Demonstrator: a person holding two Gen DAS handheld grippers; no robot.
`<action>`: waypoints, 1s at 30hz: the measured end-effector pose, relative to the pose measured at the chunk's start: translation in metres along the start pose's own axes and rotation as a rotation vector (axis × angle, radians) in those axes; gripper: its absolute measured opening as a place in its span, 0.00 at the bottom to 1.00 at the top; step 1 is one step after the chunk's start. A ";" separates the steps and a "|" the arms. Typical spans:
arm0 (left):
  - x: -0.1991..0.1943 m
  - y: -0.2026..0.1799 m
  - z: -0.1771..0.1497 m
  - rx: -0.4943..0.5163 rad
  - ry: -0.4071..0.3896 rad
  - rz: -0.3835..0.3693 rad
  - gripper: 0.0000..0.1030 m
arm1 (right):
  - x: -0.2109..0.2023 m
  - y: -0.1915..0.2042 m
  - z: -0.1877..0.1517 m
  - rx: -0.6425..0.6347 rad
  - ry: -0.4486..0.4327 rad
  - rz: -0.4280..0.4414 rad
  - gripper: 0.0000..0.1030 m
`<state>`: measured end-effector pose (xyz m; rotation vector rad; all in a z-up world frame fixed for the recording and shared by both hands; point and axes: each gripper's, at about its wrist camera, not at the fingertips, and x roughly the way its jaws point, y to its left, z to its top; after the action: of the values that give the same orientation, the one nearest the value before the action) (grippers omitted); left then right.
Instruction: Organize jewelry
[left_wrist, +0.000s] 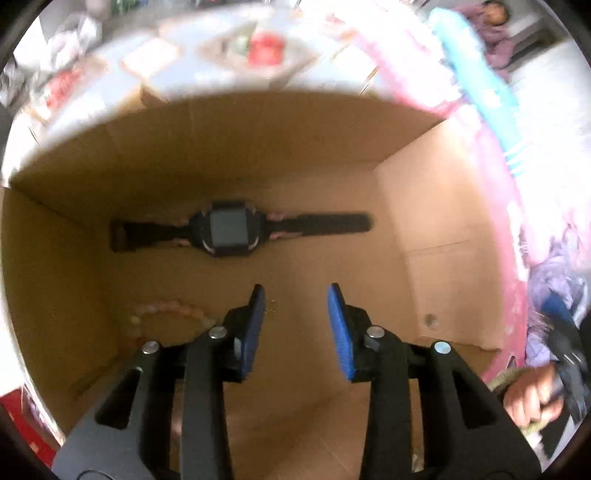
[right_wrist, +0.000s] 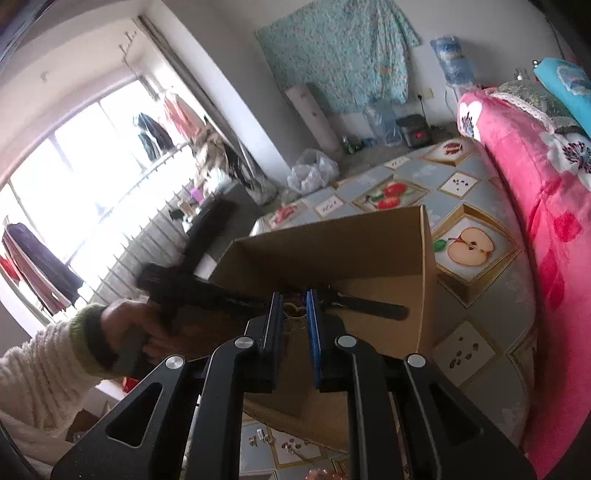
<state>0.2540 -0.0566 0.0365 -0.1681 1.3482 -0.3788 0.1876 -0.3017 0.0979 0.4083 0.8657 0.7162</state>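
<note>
1. Surface: I see a tablecloth (right_wrist: 476, 206) printed with fruit tiles, a pink flowered blanket (right_wrist: 524, 155) along its far side, and a bright window behind a person's white fleecy sleeve (right_wrist: 33, 369).
2. Cardboard box (left_wrist: 443, 229): open-topped, standing on the cloth.
3. Black wristwatch (left_wrist: 229, 229): lying flat on the box floor, strap stretched out to both sides.
4. Pale pink bead bracelet (left_wrist: 162, 310): on the box floor, near the left wall, partly behind my left tongs.
5. Left gripper (left_wrist: 295, 295): inside the box, pointing steeply down; blue pads apart with nothing between them, touching nothing.
6. Right gripper (right_wrist: 294, 306): at the box's near edge, pads drawn close and clamped on a small gold-coloured ornament (right_wrist: 294, 309); its exact shape I cannot tell.
7. More small jewelry pieces (right_wrist: 280, 441): scattered on the cloth below the box.
</note>
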 end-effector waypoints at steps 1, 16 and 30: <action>-0.015 -0.003 -0.006 0.020 -0.048 0.005 0.38 | 0.003 0.002 0.003 -0.006 0.021 -0.002 0.13; -0.154 0.053 -0.182 0.011 -0.595 0.139 0.69 | 0.160 0.006 0.009 -0.050 0.630 -0.287 0.13; -0.110 0.091 -0.241 -0.092 -0.618 0.081 0.71 | 0.183 -0.013 0.011 0.014 0.713 -0.408 0.14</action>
<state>0.0167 0.0910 0.0542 -0.2800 0.7588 -0.1728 0.2822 -0.1807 -0.0035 -0.0351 1.5711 0.4687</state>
